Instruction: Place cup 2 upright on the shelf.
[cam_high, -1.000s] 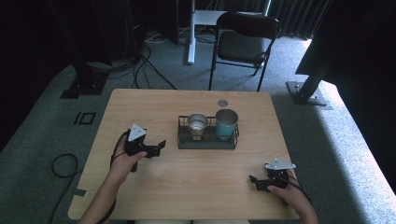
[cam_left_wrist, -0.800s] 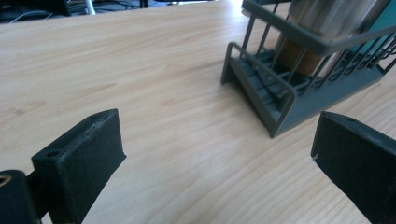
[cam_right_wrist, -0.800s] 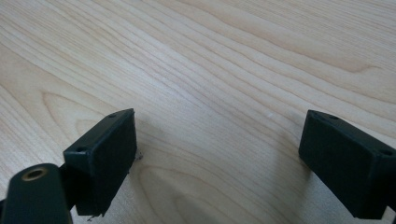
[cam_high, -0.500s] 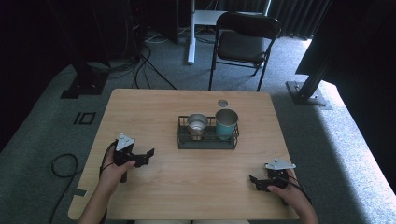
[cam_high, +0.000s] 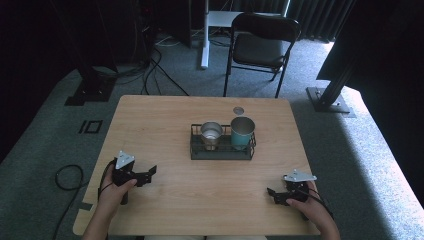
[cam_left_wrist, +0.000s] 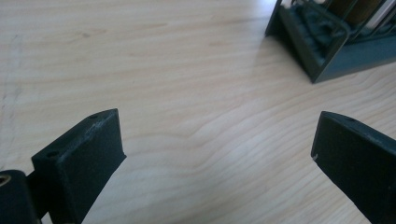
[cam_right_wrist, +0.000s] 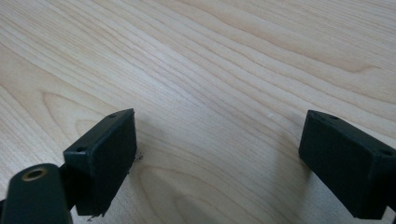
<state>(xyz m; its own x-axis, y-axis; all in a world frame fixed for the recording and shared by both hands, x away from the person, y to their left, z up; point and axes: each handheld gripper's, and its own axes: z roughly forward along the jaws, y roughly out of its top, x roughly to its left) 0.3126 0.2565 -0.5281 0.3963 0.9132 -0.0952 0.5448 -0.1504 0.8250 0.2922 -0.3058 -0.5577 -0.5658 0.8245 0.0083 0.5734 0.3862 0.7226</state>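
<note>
A dark wire rack (cam_high: 222, 149) stands in the middle of the wooden table (cam_high: 165, 115). In it are a steel cup (cam_high: 211, 134) on the left and a teal cup (cam_high: 242, 132) on the right. A small round lid (cam_high: 238, 110) lies on the table behind the rack. My left gripper (cam_high: 150, 173) rests low at the front left, open, nothing between its jaws. Its own view has the rack's corner (cam_left_wrist: 322, 51) at the upper right. My right gripper (cam_high: 272, 194) sits open at the front right, over bare wood (cam_right_wrist: 219, 93).
A black folding chair (cam_high: 262, 45) stands beyond the table's far edge. Cables and stand bases lie on the grey carpet at the left, and a black stand base (cam_high: 327, 97) sits at the right. Bare wood stretches between both grippers and the rack.
My left gripper has drawn back from near the rack toward the table's front left edge and come down lower. The right gripper has stayed where it was.
</note>
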